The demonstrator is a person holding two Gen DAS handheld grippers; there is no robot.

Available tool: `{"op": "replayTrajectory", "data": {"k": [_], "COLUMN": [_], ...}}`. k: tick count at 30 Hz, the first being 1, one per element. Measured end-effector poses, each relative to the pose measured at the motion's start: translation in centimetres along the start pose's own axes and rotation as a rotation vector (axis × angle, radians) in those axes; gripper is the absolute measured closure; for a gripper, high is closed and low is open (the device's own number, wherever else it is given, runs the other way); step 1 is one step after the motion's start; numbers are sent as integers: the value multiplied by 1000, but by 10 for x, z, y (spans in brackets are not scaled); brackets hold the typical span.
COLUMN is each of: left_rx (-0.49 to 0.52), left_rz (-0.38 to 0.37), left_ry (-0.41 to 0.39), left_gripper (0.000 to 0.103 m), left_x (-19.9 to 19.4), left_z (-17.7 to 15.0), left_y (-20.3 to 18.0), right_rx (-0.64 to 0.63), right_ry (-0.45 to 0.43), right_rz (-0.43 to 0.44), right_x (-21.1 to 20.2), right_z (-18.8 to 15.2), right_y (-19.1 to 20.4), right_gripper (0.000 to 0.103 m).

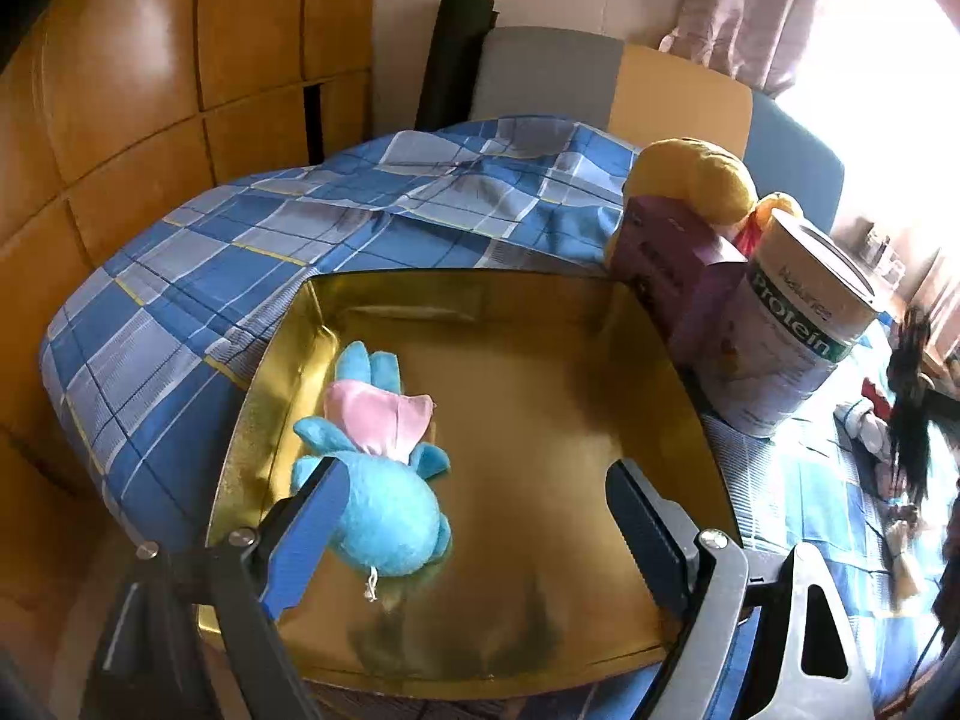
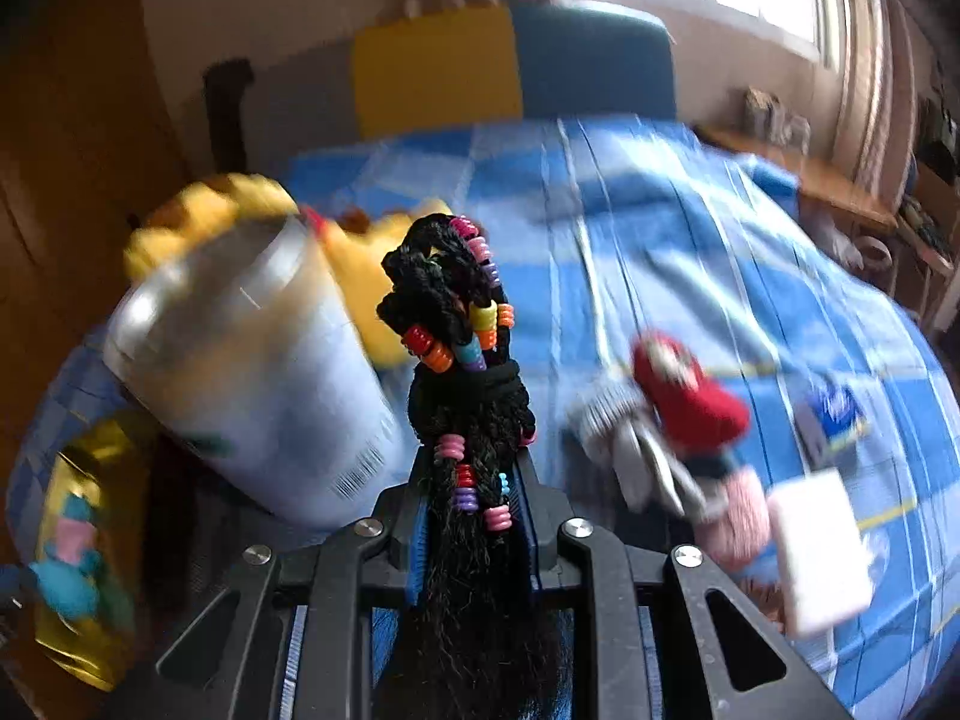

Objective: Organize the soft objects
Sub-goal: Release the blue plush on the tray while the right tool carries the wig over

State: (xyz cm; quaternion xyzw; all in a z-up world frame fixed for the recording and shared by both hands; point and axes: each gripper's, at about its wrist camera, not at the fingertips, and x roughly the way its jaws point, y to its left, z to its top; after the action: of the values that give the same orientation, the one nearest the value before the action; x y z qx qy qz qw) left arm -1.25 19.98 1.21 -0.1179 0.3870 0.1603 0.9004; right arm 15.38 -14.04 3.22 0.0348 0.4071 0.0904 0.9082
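Observation:
A blue plush toy [image 1: 384, 516] with a pink patch lies at the left of a gold tin tray [image 1: 540, 408] on the bed. My left gripper [image 1: 480, 534] hovers over the tray, open, and its left finger [image 1: 312, 534] overlaps the plush in view without pinching it. My right gripper [image 2: 474, 510] is shut on a bundle of black braided hair [image 2: 456, 300] strung with coloured beads, held up above the bed. That bundle also hangs at the right edge of the left wrist view as dark hair [image 1: 906, 408].
A protein can [image 1: 792, 324] and a purple box [image 1: 678, 276] stand by the tray's right side, with a yellow plush [image 1: 696, 180] behind. A red-capped doll [image 2: 684, 396] and a white block [image 2: 822, 546] lie on the blue plaid blanket [image 2: 660, 228]. A wooden wardrobe [image 1: 120, 120] is left.

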Motion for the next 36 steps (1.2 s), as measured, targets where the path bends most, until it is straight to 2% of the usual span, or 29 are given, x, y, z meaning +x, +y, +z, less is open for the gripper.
{"op": "replayTrajectory", "data": {"k": [3,9,15,20,23,30,36], "left_rx": [5,13,12,5,-3,-17,-25], "left_rz": [-6,-11,-9,-4,-3,7,21], "left_ry": [-7,-13,-16,-25,-25,-28,-26], "left_gripper": [15,15,15,15,15,15,15], "left_x": [-2,-4,-6,-9,-9,-11,-9], "left_z": [0,-2,-4,-6,-5,-7,-8], "left_y": [-1,-3,-2,4,9,18,26], "right_rx": [-39,-119,-245,-371,-416,-405,-422], "right_ry": [-63,-148,-168,-105,-53,114,223], "right_rz": [40,128,270,386,416,432,382], "right_x": [-16,-44,-64,-59,-48,0,49], "right_z": [17,29,22,-5,-23,-52,-67], "right_y": [21,67,123,179,206,239,261], "right_gripper": [81,81,81,81,81,81,80]}}
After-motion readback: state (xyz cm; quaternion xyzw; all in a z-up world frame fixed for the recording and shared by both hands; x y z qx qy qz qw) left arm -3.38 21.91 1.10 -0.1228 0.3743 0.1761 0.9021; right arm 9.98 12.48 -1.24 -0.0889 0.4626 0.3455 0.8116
